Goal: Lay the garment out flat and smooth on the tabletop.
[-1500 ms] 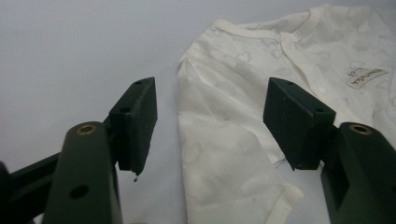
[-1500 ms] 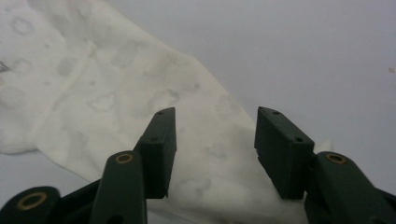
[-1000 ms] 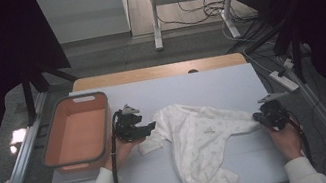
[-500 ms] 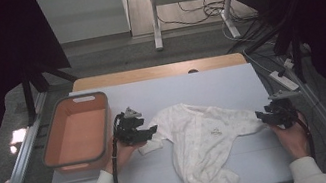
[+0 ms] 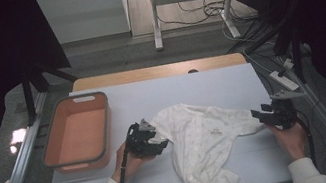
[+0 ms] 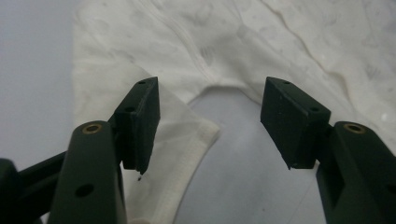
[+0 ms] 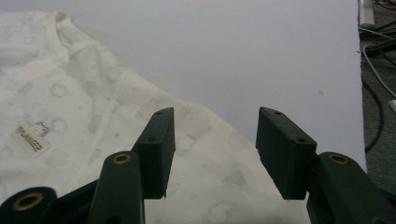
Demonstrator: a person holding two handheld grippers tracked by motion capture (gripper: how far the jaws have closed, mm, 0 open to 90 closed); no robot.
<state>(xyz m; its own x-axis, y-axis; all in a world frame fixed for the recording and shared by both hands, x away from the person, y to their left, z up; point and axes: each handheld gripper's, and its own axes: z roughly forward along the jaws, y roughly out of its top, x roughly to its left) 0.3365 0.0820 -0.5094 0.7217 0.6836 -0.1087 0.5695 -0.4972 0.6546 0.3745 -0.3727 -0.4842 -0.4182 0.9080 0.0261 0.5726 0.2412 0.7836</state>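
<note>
- The white shirt (image 5: 202, 150) lies spread in the lower middle of the frame on the desk (image 5: 176, 94), its sleeves stretched left to right.
- The left gripper (image 5: 152, 141) sits at the left sleeve, jaws wide, holding nothing; the sleeve edge (image 6: 187, 140) lies between them.
- The right gripper (image 5: 264, 115) sits at the right sleeve, jaws wide over the cloth (image 7: 210, 186).
- An orange bin (image 5: 77, 134) stands at the left, apart.

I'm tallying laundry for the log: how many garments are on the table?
1. A single white garment lies spread on the table between the left gripper and right gripper, right of the orange bin. Nothing shows inside the bin.
</note>
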